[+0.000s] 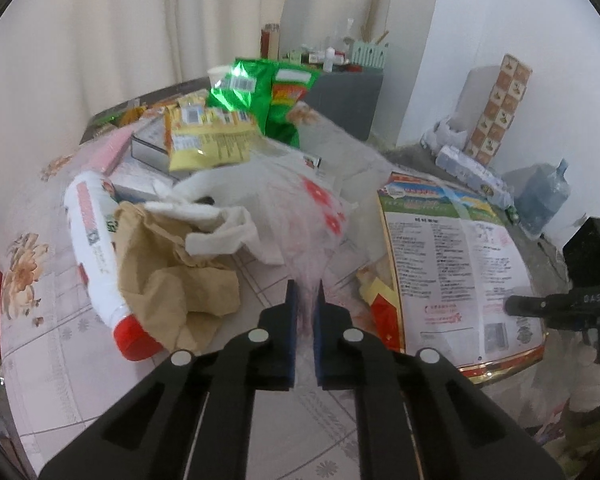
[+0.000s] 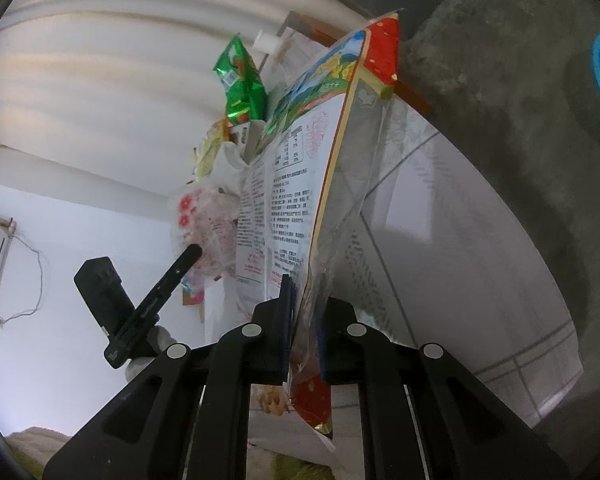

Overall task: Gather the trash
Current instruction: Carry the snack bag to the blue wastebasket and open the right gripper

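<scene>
L hand-held gripper (image 1: 306,294): pinching clear plastic bag (image 1: 316,216)
R hand-held gripper (image 2: 305,292): clamped on big snack bag (image 2: 288,184)
L view only: red-capped bottle (image 1: 96,248) left of plastic bag

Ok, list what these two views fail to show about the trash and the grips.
- Left wrist view: whatever the thin plastic bag holds; the film is cloudy.
- Left wrist view: the print on the big snack bag is too small to read.
- Right wrist view: the far part of the snack bag's bottom edge, hidden behind the right tool.
- Left wrist view: the table surface under the crumpled brown paper.

Both wrist views, close in, share the snack bag (image 1: 452,256).
</scene>
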{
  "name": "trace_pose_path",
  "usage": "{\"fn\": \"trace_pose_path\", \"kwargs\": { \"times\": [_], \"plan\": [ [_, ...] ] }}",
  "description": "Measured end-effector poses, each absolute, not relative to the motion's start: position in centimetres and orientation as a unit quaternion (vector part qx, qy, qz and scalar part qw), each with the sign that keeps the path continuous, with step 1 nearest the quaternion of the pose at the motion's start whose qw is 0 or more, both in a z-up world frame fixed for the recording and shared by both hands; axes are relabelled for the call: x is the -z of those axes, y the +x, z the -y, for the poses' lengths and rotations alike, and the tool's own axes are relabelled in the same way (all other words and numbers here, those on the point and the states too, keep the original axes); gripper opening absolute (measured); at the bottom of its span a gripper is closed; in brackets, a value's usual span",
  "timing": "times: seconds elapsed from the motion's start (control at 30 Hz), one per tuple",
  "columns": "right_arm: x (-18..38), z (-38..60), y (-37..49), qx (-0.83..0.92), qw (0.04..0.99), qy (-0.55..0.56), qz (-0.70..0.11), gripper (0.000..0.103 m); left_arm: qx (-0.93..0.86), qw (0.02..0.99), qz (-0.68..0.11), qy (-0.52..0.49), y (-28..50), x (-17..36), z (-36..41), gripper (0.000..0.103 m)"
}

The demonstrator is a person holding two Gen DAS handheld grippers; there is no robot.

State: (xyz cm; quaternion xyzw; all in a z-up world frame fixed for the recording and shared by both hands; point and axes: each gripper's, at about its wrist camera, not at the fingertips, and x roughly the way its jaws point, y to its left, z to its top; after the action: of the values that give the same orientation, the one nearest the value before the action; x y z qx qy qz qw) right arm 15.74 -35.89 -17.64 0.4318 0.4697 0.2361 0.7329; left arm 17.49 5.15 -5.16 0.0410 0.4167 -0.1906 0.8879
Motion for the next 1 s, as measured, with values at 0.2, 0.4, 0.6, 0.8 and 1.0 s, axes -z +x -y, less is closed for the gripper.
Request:
{"fn": "trace_pose_path", "kwargs": {
  "times": [0.2,0.4,0.6,0.8,1.0],
  "plan": [
    [16.0,37.0,14.9,-0.241,0.745,0.436,-0.444,0.009,0.216,0.896,-0.387,0.018,16.4,2.5,-4.8,0.006],
    [15.2,39.3,13.3,-0.225,0.755,0.451,-0.421,0.009,0.265,0.889,-0.373,0.015,16.3,0.7,-1.5,0.006],
    [14.8,45.4,10.0,-0.159,0.776,0.48,-0.378,0.009,0.338,0.87,-0.355,0.052,17.1,-0.8,6.4,0.006],
    [16.2,53.5,6.6,-0.058,0.778,0.524,-0.342,0.009,0.41,0.824,-0.386,0.061,19.6,0.4,17.3,0.006],
    [19.2,60.0,6.1,0.038,0.766,0.552,-0.328,0.009,0.471,0.758,-0.443,0.083,21.6,4.9,29.7,0.006]
  ]
}}
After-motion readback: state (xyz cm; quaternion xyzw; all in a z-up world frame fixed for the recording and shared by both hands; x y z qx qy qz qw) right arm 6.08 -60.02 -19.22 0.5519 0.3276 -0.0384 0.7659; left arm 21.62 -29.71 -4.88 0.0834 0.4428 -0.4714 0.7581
